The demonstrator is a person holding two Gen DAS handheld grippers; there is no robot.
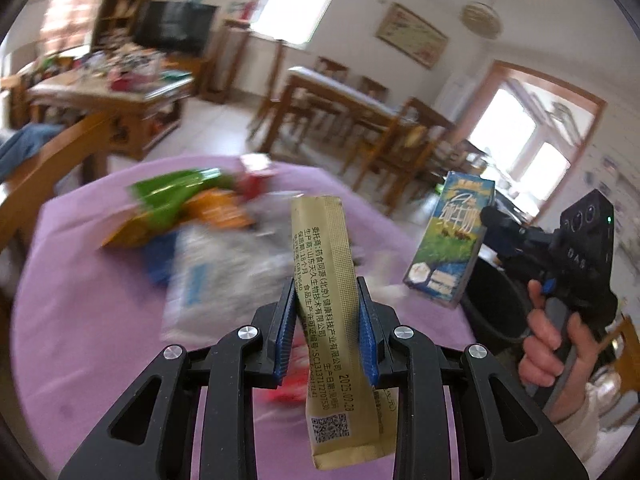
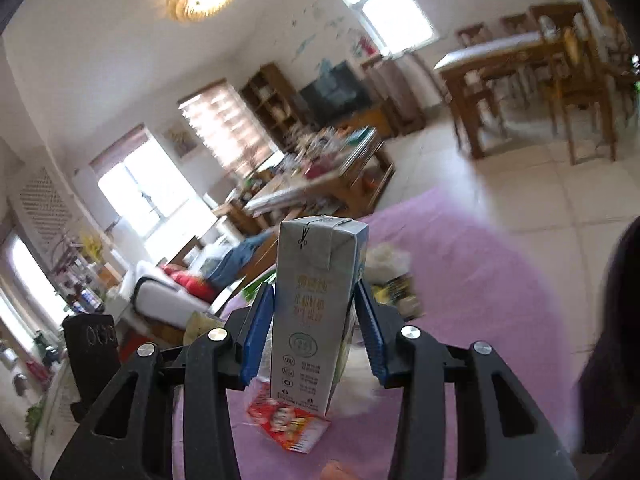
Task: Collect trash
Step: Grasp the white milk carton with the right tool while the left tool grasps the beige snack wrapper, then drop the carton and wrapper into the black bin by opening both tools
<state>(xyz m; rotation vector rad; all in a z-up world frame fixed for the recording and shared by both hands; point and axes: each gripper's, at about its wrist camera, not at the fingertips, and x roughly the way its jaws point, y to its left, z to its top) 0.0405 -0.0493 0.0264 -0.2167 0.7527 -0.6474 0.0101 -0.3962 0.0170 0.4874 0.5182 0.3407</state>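
My left gripper (image 1: 326,300) is shut on a long gold sachet (image 1: 332,312) with printed text, held upright above the purple table (image 1: 80,320). My right gripper (image 2: 314,308) is shut on a tall milk carton (image 2: 312,312); in the left wrist view the same carton (image 1: 450,236) shows blue and green, held at the right over a dark bin (image 1: 500,304). Blurred trash lies on the table: a green and orange snack bag (image 1: 176,204), a white wrapper (image 1: 224,276) and a red packet (image 2: 288,424).
A wooden dining table with chairs (image 1: 360,112) stands beyond the purple table. A cluttered wooden coffee table (image 1: 108,88) and a TV (image 1: 176,28) are at the far left. A wooden chair back (image 1: 52,164) is close on the left. A sofa (image 2: 168,292) shows in the right wrist view.
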